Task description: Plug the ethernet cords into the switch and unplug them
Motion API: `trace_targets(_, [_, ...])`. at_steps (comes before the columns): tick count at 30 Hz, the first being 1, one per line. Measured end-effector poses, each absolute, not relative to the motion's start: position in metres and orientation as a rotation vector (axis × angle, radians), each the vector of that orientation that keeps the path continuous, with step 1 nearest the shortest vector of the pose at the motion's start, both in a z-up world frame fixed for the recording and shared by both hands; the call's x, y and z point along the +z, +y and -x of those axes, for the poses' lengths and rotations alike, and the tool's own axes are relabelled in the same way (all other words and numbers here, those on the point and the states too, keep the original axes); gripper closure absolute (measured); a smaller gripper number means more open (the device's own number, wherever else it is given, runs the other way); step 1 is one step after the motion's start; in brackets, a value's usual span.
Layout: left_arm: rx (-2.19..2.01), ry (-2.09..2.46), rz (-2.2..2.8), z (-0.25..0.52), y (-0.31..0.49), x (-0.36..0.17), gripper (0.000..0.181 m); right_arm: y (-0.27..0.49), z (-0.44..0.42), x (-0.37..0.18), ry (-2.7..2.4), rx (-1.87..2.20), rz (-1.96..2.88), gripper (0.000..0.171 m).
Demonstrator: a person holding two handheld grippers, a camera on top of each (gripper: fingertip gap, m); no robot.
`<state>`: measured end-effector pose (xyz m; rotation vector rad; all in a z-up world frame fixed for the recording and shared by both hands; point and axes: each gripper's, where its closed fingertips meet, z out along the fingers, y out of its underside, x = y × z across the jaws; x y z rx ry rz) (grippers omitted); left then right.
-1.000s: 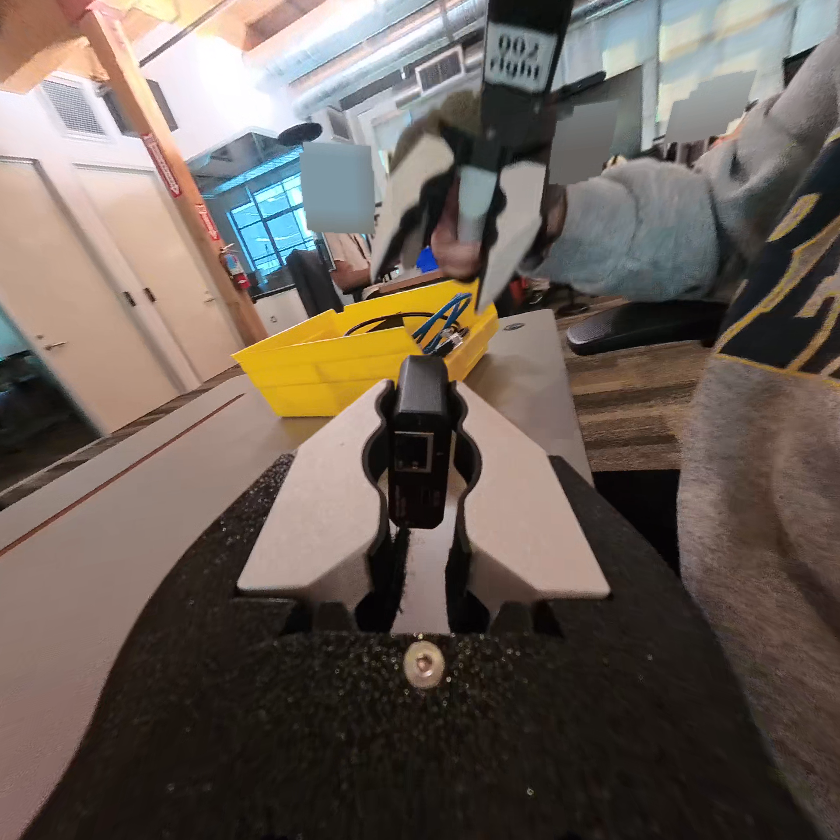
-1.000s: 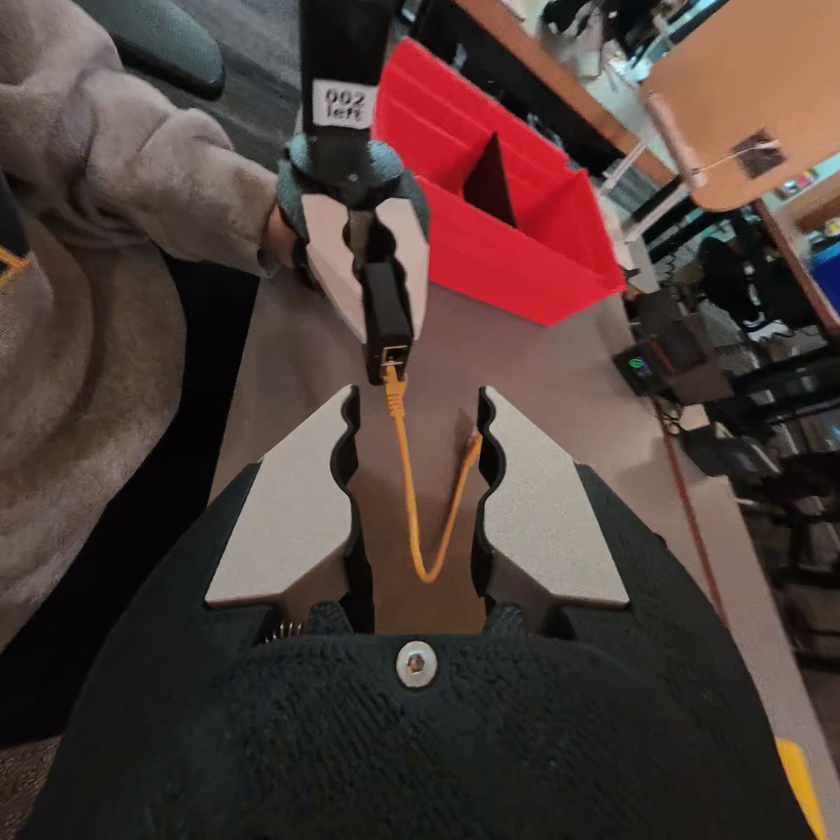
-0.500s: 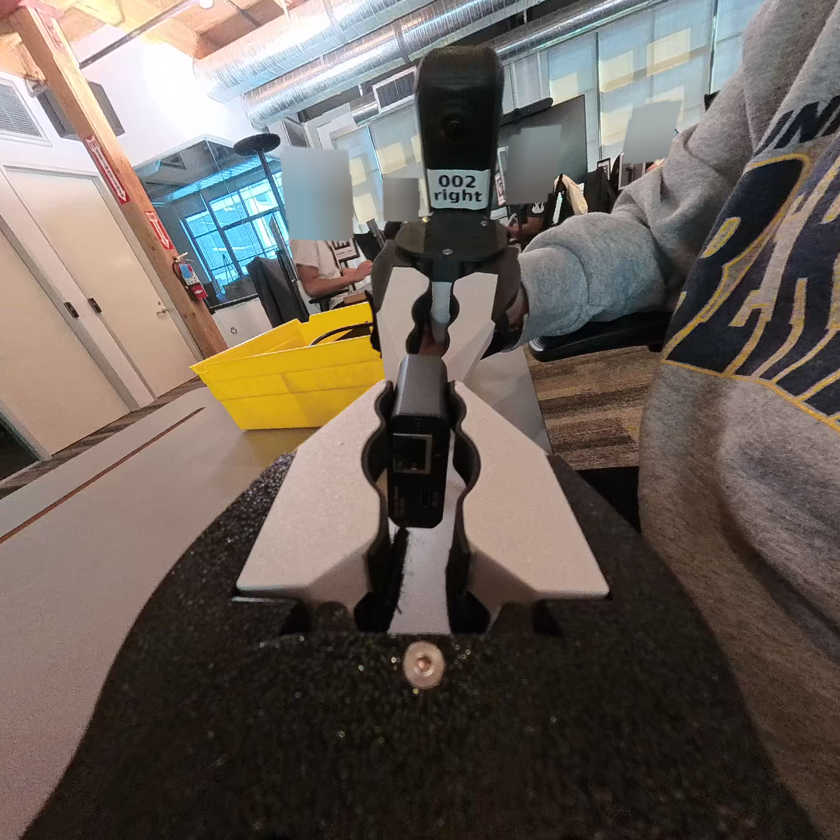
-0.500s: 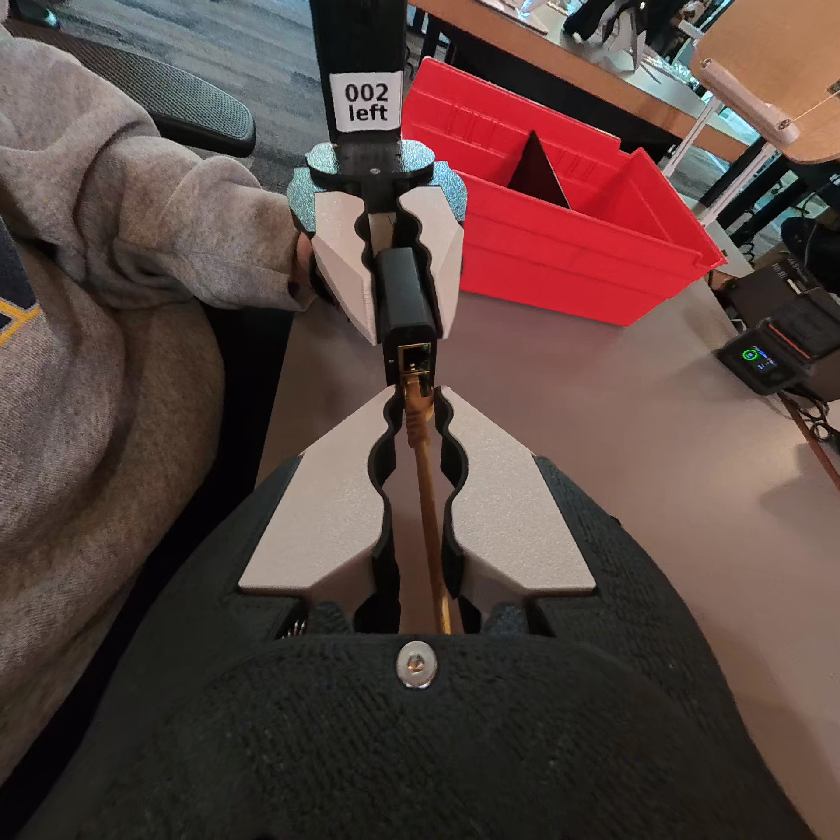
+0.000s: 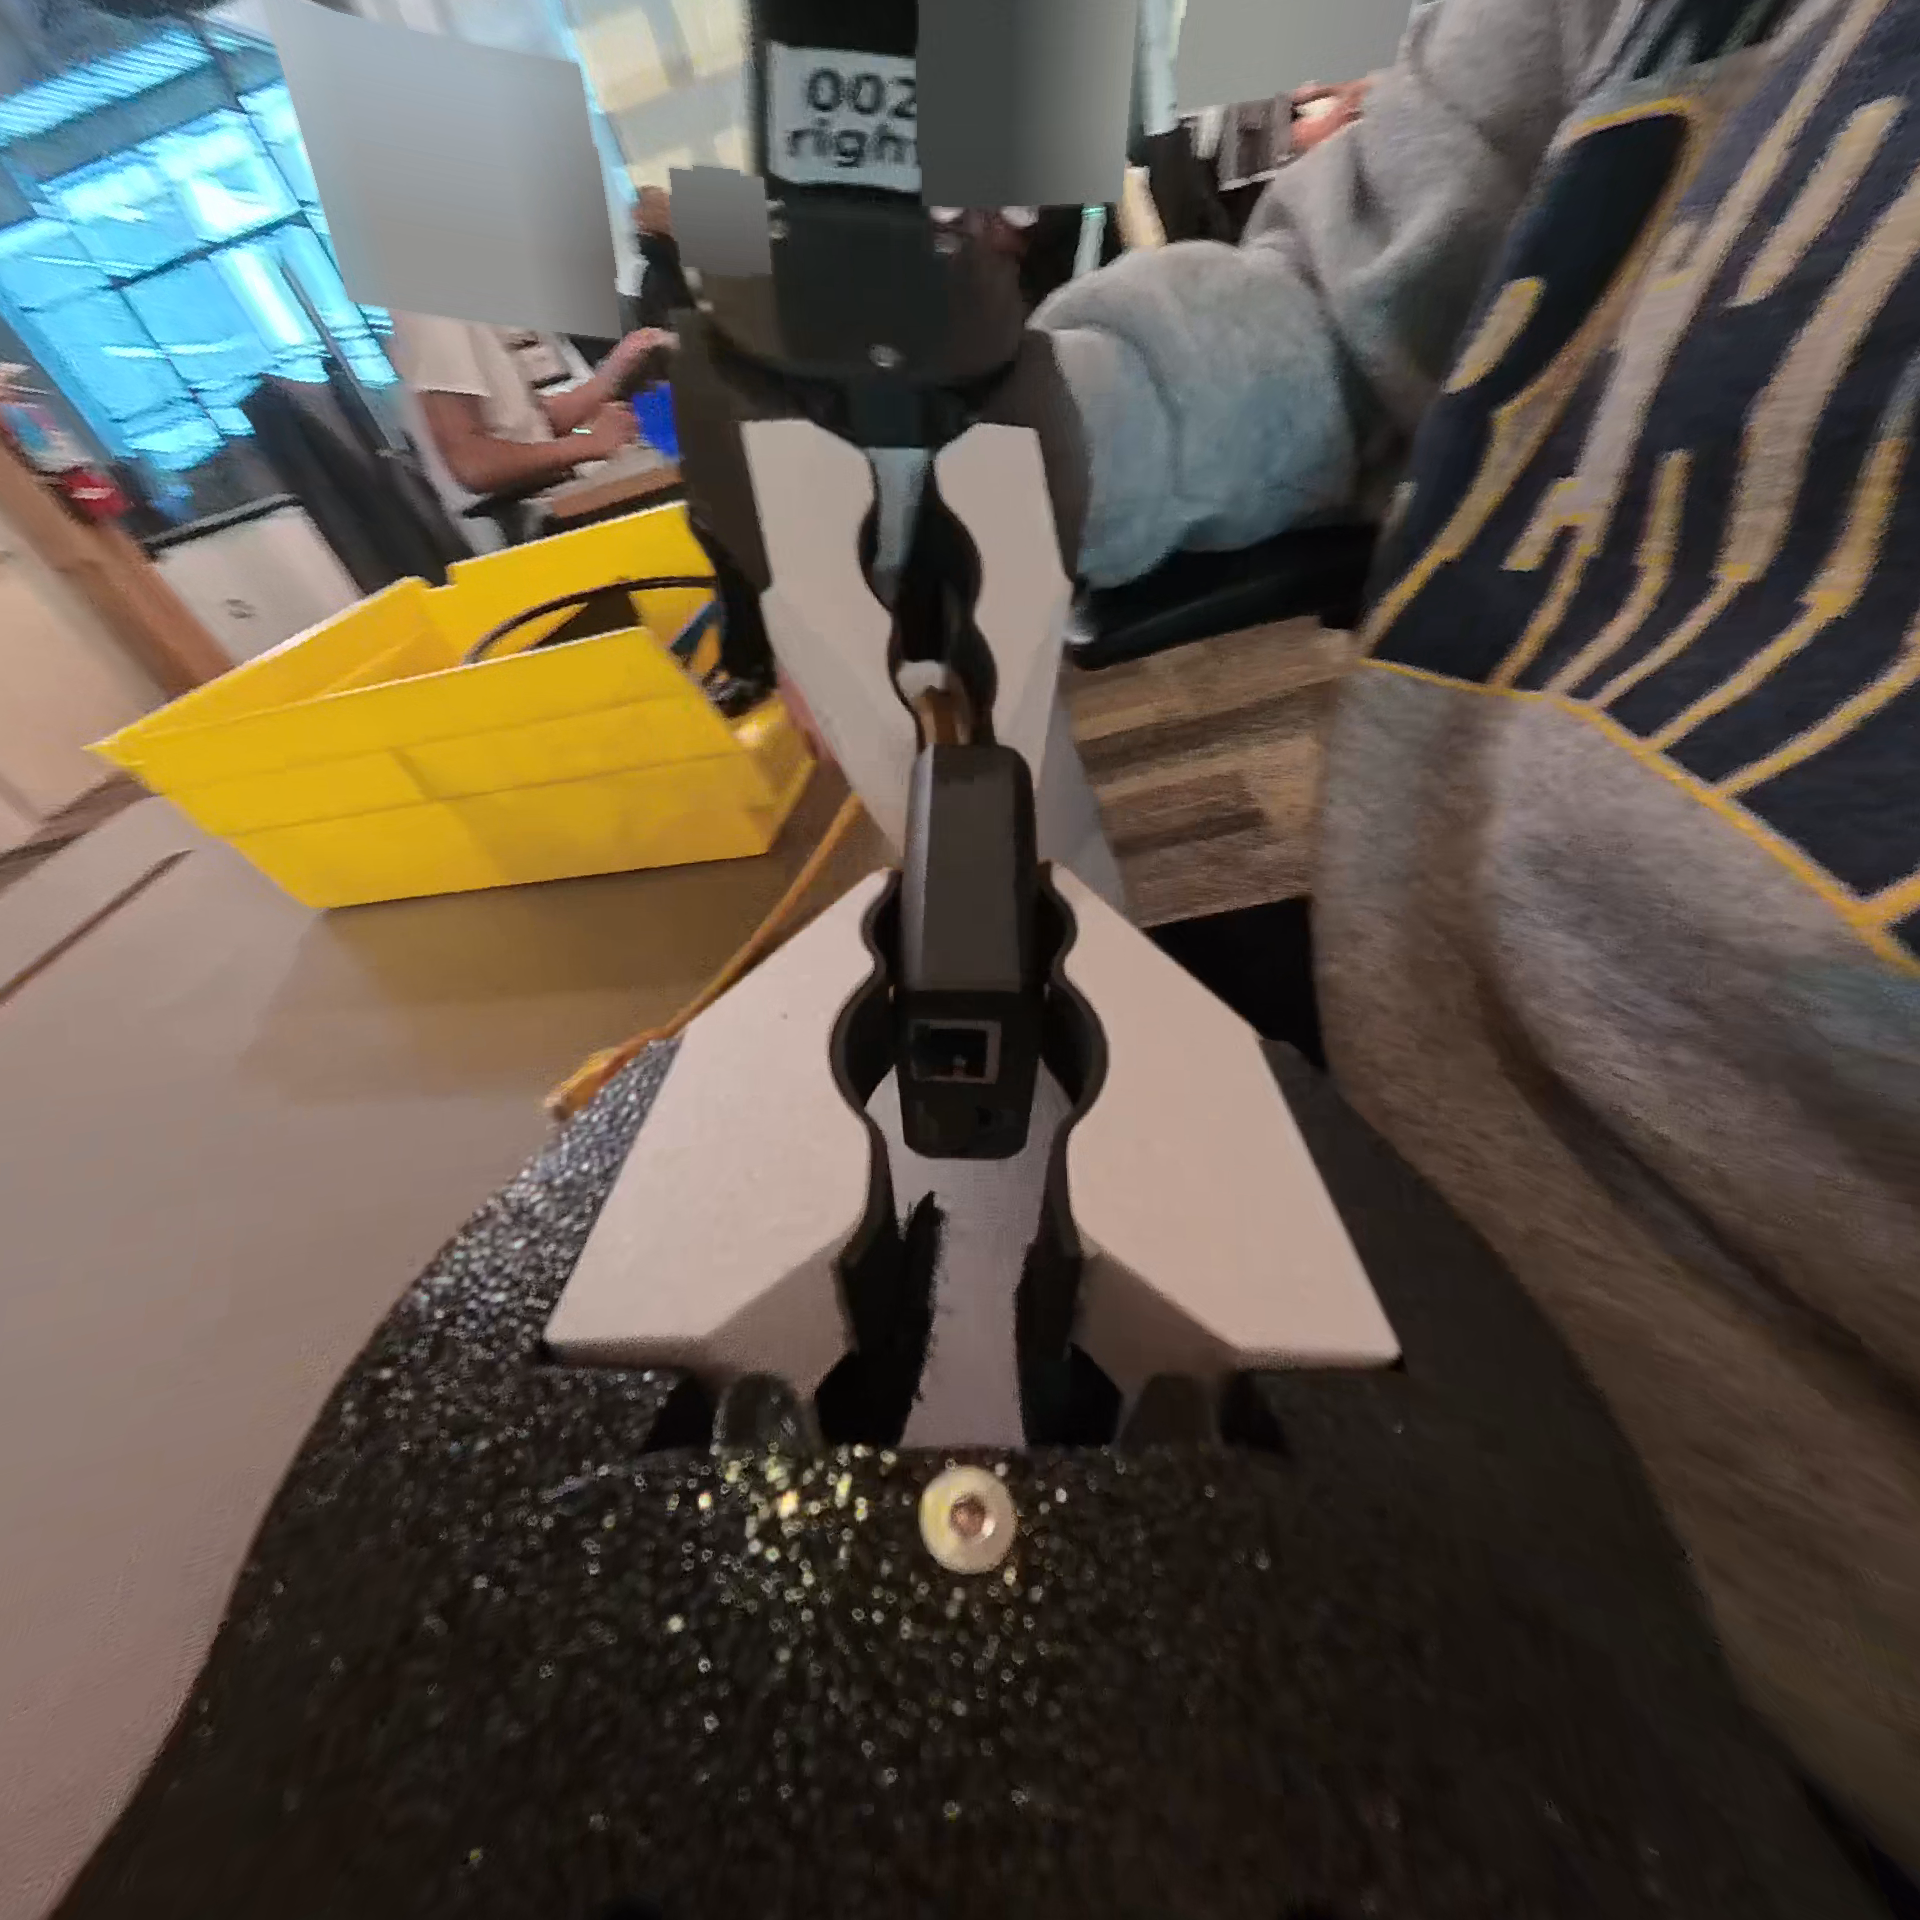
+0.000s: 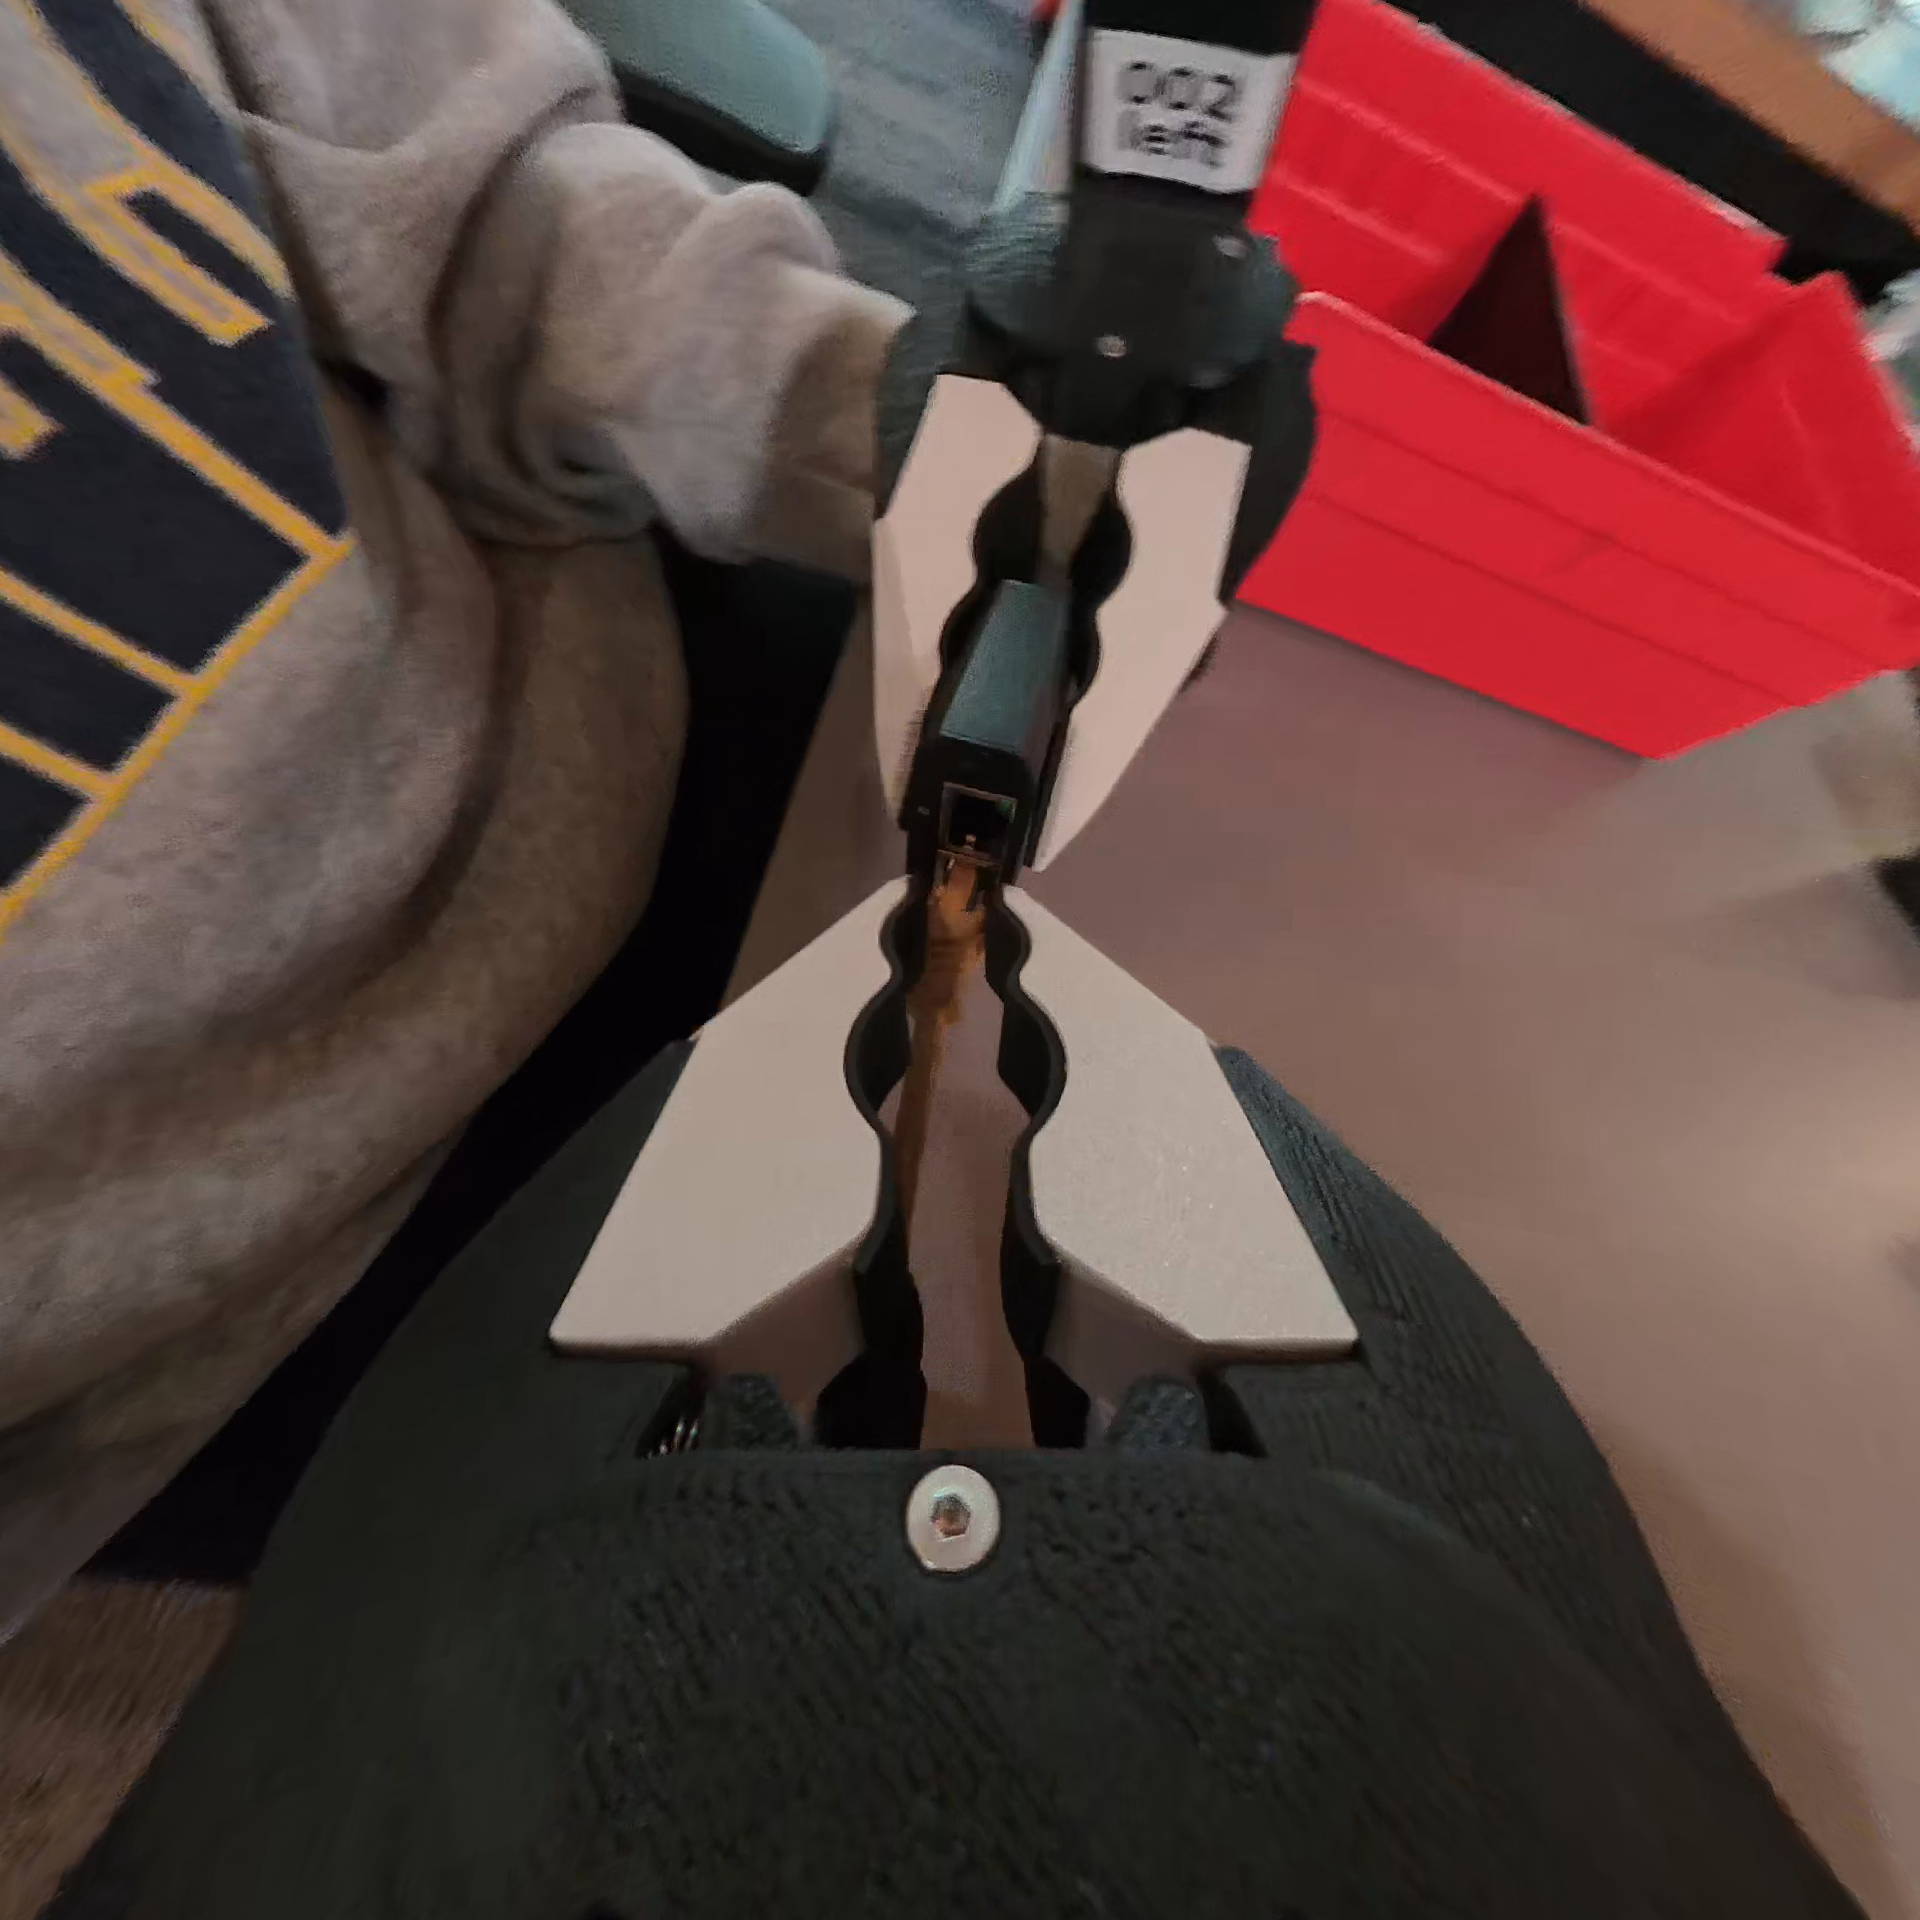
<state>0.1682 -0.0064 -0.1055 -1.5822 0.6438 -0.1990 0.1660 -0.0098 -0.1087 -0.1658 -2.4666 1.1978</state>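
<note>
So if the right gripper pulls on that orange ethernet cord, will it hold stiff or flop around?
Probably floppy: the orange ethernet cord sags in a curve to the table. Its free end likely drags. Near the plug it looks stiffer.

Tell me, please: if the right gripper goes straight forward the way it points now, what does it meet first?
Most likely the black switch, held in the left gripper directly ahead. The right gripper is shut on the orange cord, whose plug already sits at the switch's port; the fingertips look almost touching, though depth is unclear.
</note>
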Motion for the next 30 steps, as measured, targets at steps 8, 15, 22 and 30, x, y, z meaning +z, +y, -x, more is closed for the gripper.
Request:
trace_targets(8, [-0.313,0.617,1.605,-0.164,-0.028,-0.104,0.160,-0.010,-0.209,-0.083,-2.622,1.468,0.062,0.163])
trace_targets(15, [0.014,0.386,1.479,-0.113,-0.012,-0.072,0.160,0.028,-0.160,0.004,-2.166,1.317,0.223,0.162])
trace_targets(22, [0.345,0.256,1.540,-0.076,-0.007,-0.084,0.160,0.070,-0.137,0.097,-1.811,1.086,0.345,0.161])
trace_targets(30, [0.424,0.239,1.637,-0.065,0.000,-0.099,0.161,0.130,-0.173,0.138,-1.636,0.916,0.469,0.161])
